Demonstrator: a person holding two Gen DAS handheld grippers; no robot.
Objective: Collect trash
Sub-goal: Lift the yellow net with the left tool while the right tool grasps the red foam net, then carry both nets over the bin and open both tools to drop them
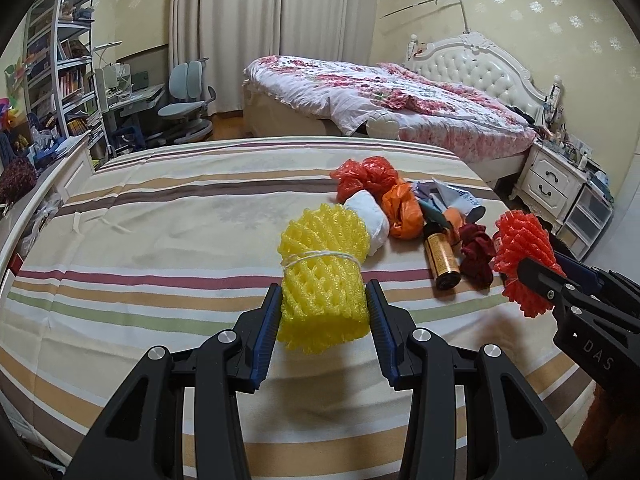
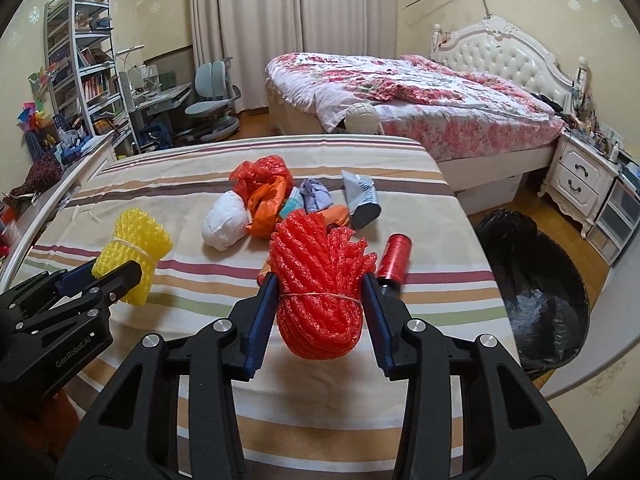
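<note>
My left gripper [image 1: 324, 304] is shut on a yellow foam net roll [image 1: 320, 264] tied with string, held just above the striped bed cover [image 1: 160, 240]. My right gripper [image 2: 320, 300] is shut on a red foam net roll [image 2: 316, 276], also tied with string; it shows at the right in the left wrist view [image 1: 520, 256]. The yellow roll shows at the left in the right wrist view [image 2: 136, 252]. A pile of trash lies beyond: red plastic bag [image 2: 264, 172], orange bag [image 2: 268, 208], white wad [image 2: 224, 220], grey pouch [image 2: 362, 196], red can [image 2: 396, 256], brown bottle [image 1: 440, 256].
A black trash bag [image 2: 532, 292] stands open on the floor to the right of the striped bed. A second bed with floral bedding [image 2: 420, 104], a white nightstand [image 2: 580, 176], a desk with chair [image 2: 212, 100] and bookshelves [image 2: 80, 60] lie beyond.
</note>
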